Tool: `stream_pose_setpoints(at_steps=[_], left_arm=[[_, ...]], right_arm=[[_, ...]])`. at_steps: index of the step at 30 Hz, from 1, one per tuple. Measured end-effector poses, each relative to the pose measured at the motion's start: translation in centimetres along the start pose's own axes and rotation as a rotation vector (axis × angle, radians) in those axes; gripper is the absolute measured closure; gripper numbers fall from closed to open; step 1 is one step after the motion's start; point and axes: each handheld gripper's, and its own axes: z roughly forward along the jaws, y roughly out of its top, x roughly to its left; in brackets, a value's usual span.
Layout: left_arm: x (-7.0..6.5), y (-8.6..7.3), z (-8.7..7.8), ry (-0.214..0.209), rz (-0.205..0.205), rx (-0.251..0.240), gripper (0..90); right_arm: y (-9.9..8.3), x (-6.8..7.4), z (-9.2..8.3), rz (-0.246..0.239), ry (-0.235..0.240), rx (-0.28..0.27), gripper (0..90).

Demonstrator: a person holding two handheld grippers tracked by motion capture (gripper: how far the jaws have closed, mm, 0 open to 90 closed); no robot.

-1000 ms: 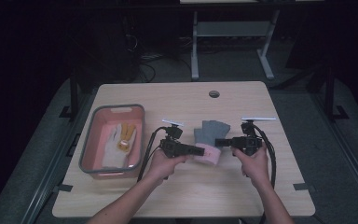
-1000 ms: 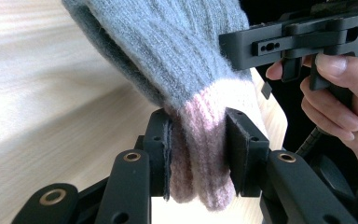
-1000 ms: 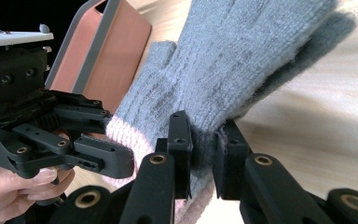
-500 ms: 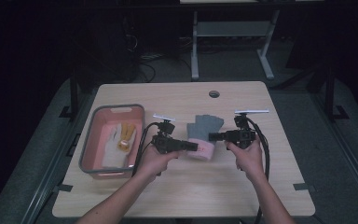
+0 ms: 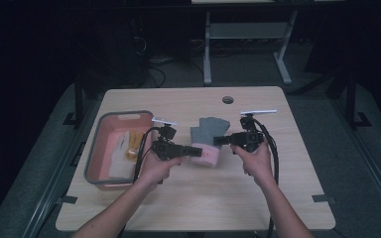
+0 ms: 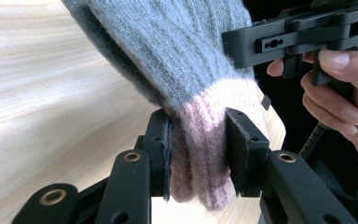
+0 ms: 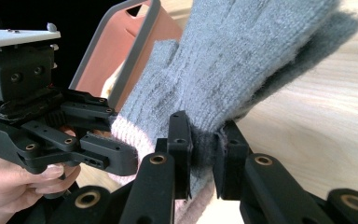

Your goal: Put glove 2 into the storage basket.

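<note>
Wooden table [image 5: 198,198] across frame centre | pink tub [image 5: 110,148] at centre left, small items inside | grey knit glove [image 5: 206,134] with pink cuff at centre | left gripper [image 6: 198,149] clamps cuff | right gripper [image 7: 204,156] pinches grey edge | step: glove held between both | next: likely carry it leftward into tub.

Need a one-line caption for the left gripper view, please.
Left gripper clamps the pink ribbed cuff of a grey knitted glove above the pale wooden table.
</note>
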Motion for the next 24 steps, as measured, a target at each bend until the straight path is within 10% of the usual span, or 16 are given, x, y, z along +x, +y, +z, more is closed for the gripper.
stream_pose_setpoints(at_steps=[24], left_arm=[[1.1, 0.2, -3.1, 0.029, -0.014, -0.035, 63.9]], right_arm=[[1.9, 1.9, 2.4, -0.022, 0.053, 0.025, 78.5]])
